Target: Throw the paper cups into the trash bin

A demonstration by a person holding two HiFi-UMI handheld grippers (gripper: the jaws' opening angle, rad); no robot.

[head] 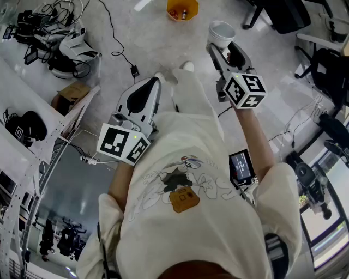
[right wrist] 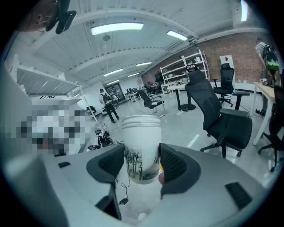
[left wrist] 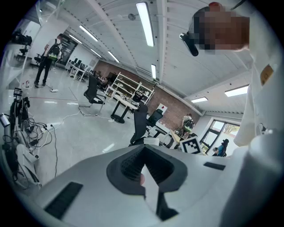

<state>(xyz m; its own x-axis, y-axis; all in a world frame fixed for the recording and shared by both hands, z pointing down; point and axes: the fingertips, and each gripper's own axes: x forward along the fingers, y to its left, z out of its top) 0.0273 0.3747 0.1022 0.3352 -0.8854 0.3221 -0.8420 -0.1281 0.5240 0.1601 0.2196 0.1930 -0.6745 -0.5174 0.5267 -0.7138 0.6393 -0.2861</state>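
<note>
Head view alone shows the orange bin (head: 182,9) on the floor (head: 147,38); right tongs (right wrist: 141,165) clamp a white paper cup (right wrist: 141,148), left tongs (left wrist: 143,150) closed together, empty

Left claw (head: 157,80) pinched together, close in — right claw (head: 222,47) outstretched, clamped round paper cup (head: 221,31).

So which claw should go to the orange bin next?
Right. The right claw grips a paper cup and is held out toward the orange bin on the floor ahead. The left claw is shut, empty, and sits back by the person's body.
</note>
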